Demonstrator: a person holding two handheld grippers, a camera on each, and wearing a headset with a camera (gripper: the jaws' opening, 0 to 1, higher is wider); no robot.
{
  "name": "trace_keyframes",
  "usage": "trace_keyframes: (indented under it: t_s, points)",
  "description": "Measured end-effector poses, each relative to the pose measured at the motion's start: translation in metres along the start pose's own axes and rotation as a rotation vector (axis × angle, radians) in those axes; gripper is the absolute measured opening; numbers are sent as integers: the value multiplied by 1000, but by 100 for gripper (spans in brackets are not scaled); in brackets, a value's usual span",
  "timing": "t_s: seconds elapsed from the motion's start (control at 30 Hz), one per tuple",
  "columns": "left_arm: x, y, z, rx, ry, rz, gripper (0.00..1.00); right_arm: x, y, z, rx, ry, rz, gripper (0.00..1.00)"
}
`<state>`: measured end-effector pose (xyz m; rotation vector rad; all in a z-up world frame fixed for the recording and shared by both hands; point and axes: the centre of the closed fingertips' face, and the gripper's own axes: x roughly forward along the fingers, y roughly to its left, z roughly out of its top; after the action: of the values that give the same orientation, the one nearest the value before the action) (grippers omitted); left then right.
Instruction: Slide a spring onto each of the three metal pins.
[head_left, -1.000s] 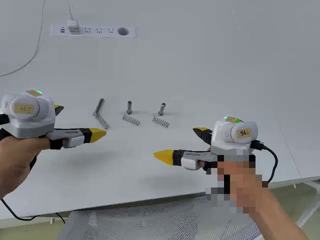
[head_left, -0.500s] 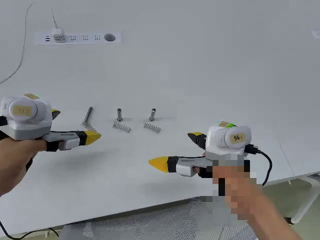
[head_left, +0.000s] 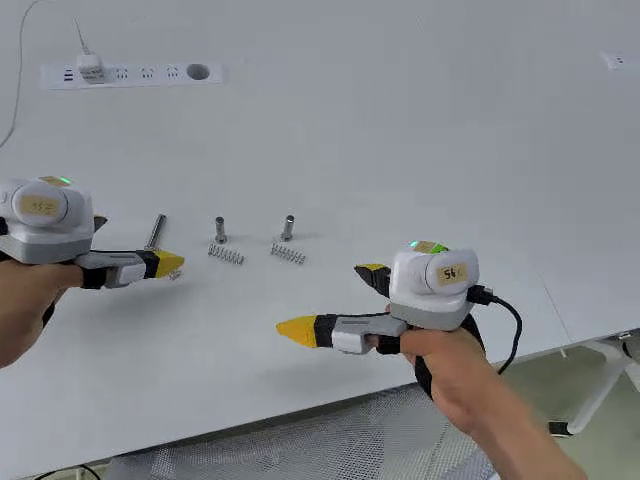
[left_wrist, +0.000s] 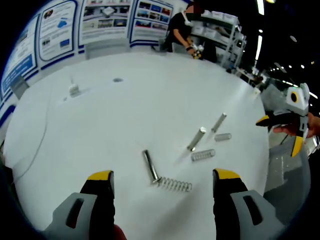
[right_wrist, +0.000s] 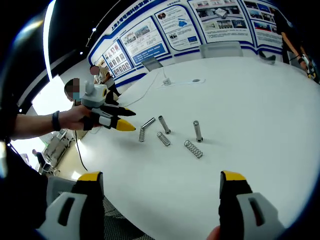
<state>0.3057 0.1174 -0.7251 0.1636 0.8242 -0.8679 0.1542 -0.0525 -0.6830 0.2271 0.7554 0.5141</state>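
Three metal pins lie in a row on the white table: one lying flat (head_left: 156, 231), two upright (head_left: 220, 230) (head_left: 288, 226). A spring (head_left: 226, 254) (head_left: 289, 254) lies in front of each upright pin. The third spring (left_wrist: 175, 185) lies by the flat pin (left_wrist: 149, 165), right between my left gripper's (left_wrist: 164, 175) open jaws. In the head view the left gripper (head_left: 135, 243) has its yellow tip at that spring. My right gripper (head_left: 330, 300) is open and holds nothing, hovering nearer the table's front, well short of the pins (right_wrist: 197, 130).
A white power strip (head_left: 130, 73) with a plug lies at the table's far left. The table's front edge (head_left: 300, 405) runs just below the right gripper, with a mesh seat under it. A person (left_wrist: 182, 27) stands far behind the table.
The head camera has shifted, moving the whole scene left. My left gripper has closed in on the flat pin's spring, its tip now at it. The right gripper has hardly moved.
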Motion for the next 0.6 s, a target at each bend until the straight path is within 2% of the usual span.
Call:
trace_keyframes:
  t_s: [0.3,0.4,0.5,0.6]
  points:
    - [18,4,0,-20,3,8,73,4,1,-3,9,9,7,98]
    - [23,7,0,-30,6,13,68,4,0,-4,12,10,7,97]
    - [28,11,-4,-36,24,20,58,3,-1,-5,14,12,8,97]
    - [29,13,-3,-41,23,27,54,2,-1,-5,15,13,7,97]
